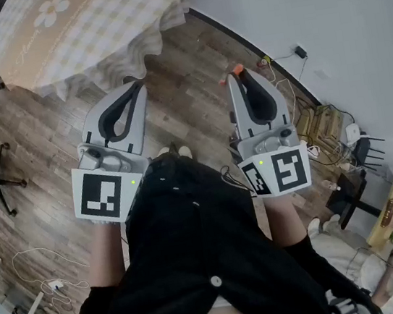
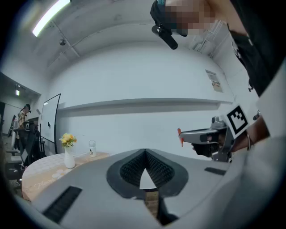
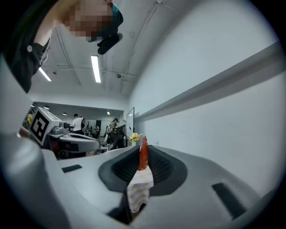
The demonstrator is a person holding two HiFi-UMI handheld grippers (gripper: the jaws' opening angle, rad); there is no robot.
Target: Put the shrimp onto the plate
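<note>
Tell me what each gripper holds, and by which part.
Right gripper: the shrimp, pinched at its orange tail end. Left gripper: nothing, fingers shut.

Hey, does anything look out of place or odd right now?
Nothing is spilled or broken. One oddity: the shrimp, clamped in the right gripper with its orange tail poking past the jaw tips, is over the wooden floor, short of the cloth-covered table. No plate shows in any view.

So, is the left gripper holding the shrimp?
No, the left gripper has its fingers closed together with nothing between them; the shrimp is clamped in the right gripper.
</note>
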